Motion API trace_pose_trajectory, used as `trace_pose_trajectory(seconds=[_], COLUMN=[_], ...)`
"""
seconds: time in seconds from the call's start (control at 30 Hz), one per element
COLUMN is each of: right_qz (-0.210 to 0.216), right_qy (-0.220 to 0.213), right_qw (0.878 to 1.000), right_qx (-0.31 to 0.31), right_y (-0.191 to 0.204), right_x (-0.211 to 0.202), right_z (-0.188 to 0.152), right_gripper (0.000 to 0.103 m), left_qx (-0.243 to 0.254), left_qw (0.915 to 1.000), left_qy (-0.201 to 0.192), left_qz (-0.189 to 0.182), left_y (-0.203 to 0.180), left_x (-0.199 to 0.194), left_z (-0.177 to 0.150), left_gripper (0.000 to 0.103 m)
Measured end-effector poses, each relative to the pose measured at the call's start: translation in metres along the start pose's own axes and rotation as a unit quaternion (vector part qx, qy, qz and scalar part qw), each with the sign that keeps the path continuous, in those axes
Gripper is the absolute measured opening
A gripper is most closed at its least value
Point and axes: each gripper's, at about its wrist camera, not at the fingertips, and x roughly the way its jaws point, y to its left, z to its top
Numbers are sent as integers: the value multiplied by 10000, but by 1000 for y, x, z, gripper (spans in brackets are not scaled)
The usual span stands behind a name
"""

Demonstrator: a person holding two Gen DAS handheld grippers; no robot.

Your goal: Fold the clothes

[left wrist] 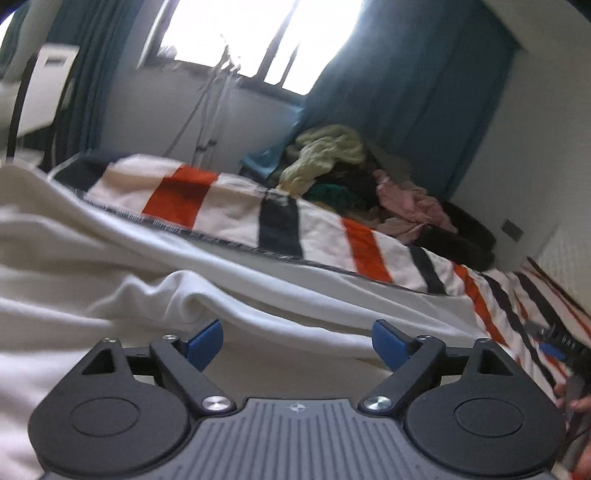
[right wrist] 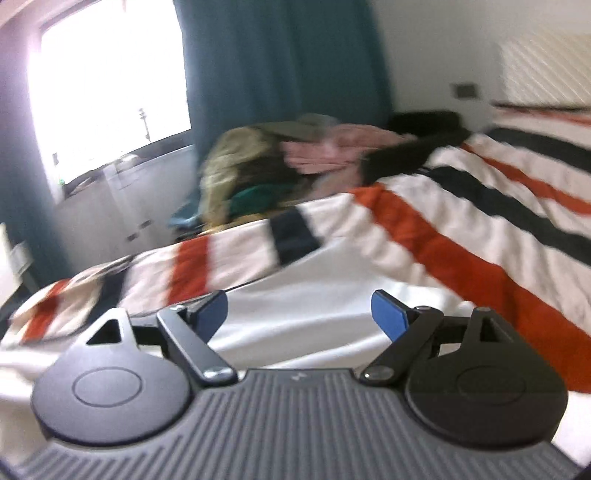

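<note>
A white garment (left wrist: 110, 266) lies spread and wrinkled on a bed with a white, orange and black striped cover (left wrist: 236, 206). My left gripper (left wrist: 297, 341) is open just above the garment, its blue fingertips (left wrist: 207, 341) wide apart and holding nothing. In the right wrist view the same white garment (right wrist: 310, 295) lies on the striped cover (right wrist: 461, 229). My right gripper (right wrist: 299, 317) is open and empty over the garment. The right gripper also shows at the right edge of the left wrist view (left wrist: 565, 350).
A pile of unfolded clothes (left wrist: 354, 177), yellow, green, pink and dark, sits at the far end of the bed, also in the right wrist view (right wrist: 288, 162). Teal curtains (left wrist: 406, 74) and a bright window (left wrist: 258, 33) stand behind. A white wall (left wrist: 535, 147) runs along the right.
</note>
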Motion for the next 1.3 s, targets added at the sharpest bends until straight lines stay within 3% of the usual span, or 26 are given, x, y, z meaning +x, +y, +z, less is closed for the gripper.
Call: trace_pose_trajectory(seconds=[0.27,0.33,0.53,0.8,0.9,1.0,1.1,1.2,1.3], right_qz=[535,602,806,719,668,609,466,204,22], right_qy=[-71,-107,-194,-100,-30,9,32,38,60], right_qw=[9980,9973,9943,9956,9966,9972,9981,9990,9998], right_qx=[-314,-415,-674,-585,-473,-441,-413,-397,-210], right_y=[54,60,74,71,68,67,64,60,50], right_x=[-98,-113,-134,-126,-122,-120,-116,-114,-114], right_z=[-15,-24,-39,-44,-45,-46,-46,-46,-45], right_gripper=[86,86,86,86,86,86,86,86,86], left_qx=[559,684,896,494,40,-541,-1310,-2071,-2710], left_qw=[9983,9973,9955,9984,9970,9896,9794,9602,9412], left_qy=[-144,-252,-286,100,575,1034,1160,1240,1353], left_qz=[-41,-32,-67,243,522,841,1010,1402,1497], left_y=[-36,-43,-54,-37,-18,6,36,68,95], left_x=[-63,-78,-94,-73,-60,-51,-55,-65,-83], left_z=[-29,-37,-59,-66,-71,-77,-77,-76,-77], left_gripper=[91,98,98,99,99,99,99,99,98])
